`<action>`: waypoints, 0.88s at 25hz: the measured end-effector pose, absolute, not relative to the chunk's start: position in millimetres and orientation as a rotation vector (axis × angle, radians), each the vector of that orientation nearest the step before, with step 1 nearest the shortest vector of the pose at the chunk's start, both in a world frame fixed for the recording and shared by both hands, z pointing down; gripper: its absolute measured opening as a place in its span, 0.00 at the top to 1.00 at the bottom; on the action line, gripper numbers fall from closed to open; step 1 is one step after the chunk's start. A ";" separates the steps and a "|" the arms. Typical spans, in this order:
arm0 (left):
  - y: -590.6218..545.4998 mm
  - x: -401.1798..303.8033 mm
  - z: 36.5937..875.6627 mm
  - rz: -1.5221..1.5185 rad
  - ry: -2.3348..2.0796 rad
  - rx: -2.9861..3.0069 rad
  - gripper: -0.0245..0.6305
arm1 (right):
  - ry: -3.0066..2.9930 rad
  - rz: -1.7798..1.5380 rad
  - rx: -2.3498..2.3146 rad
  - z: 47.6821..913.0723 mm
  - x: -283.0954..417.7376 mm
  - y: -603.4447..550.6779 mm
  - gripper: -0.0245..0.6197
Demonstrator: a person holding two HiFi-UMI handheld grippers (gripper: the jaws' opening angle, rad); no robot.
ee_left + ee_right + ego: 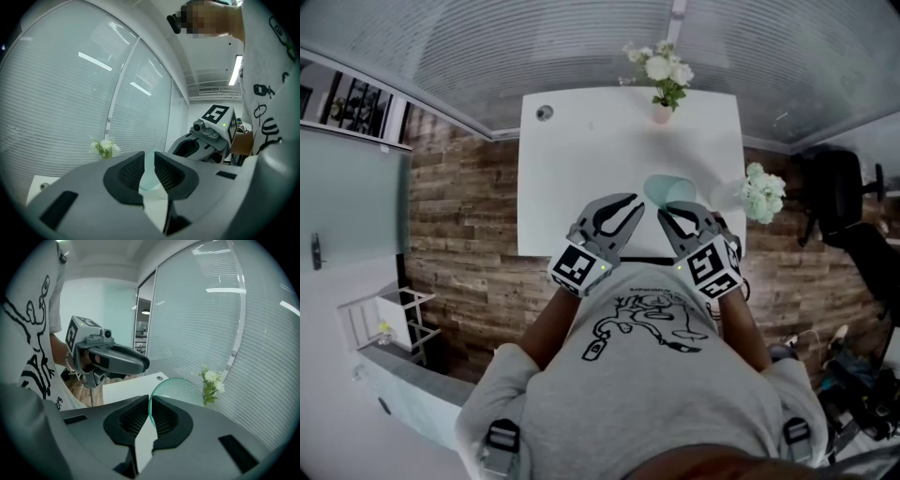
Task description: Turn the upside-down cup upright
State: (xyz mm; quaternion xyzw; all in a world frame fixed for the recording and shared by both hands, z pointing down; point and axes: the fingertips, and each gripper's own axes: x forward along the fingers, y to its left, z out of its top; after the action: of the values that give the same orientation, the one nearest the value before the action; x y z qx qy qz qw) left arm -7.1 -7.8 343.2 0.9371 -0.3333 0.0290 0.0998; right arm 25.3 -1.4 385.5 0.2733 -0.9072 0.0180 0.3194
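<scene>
Pinching the rim of the cup [180, 387], the right gripper [149, 414] is clenched on its thin pale-green wall and holds it tilted over the near right part of the table [581, 169]. Just beside it the left gripper [149, 165] has its 2 jaws slightly parted, released, with a sliver of the cup showing in the gap. Flowers [664, 75] stand at the table's far edge.

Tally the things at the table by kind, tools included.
Cup: 1
Flower bunches: 2
Tools: 2 (left tool, right tool)
Total: 5
</scene>
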 end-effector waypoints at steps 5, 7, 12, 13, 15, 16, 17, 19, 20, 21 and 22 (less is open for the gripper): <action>-11.0 -8.5 340.9 0.064 -0.940 2.778 0.81 | -2.494 0.196 0.733 378.7 28.9 -2.6 0.89; -13.5 -10.6 338.5 0.044 -0.905 2.790 0.78 | -2.511 0.221 0.733 377.8 31.8 -4.9 0.89; -17.8 -16.6 340.6 0.045 -0.791 2.825 0.70 | -2.636 0.361 0.707 365.6 31.9 -7.6 0.89; -18.6 -16.5 342.6 0.049 -0.763 2.824 0.69 | -2.656 0.379 0.700 364.0 31.6 -8.6 0.89; -19.6 -14.7 346.4 0.063 -0.721 2.829 0.67 | -2.695 0.420 0.676 360.9 30.9 -9.4 0.89; -19.7 -13.4 348.0 0.072 -0.709 2.833 0.66 | -2.716 0.445 0.663 358.0 29.9 -9.1 0.89; -19.6 -12.2 349.6 0.079 -0.698 2.835 0.64 | -2.737 0.467 0.653 354.5 28.6 -8.8 0.89; -19.5 -10.5 351.8 0.084 -0.677 2.838 0.59 | -2.761 0.488 0.634 350.2 26.6 -7.2 0.89; -20.0 -10.5 352.4 0.083 -0.668 2.838 0.57 | -2.764 0.492 0.619 349.6 26.0 -5.8 0.89; -20.6 -11.0 352.5 0.081 -0.660 2.838 0.56 | -2.768 0.497 0.606 348.5 25.1 -4.7 0.89; -21.2 -11.6 352.1 0.075 -0.650 2.838 0.54 | -2.776 0.504 0.593 346.6 24.0 -3.9 0.89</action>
State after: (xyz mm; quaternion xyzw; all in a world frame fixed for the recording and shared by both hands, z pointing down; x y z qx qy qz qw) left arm -11.6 -21.2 352.1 0.9680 -0.2218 0.0257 0.1143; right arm 24.0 -3.9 346.6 0.2039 -0.9549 0.1734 0.1289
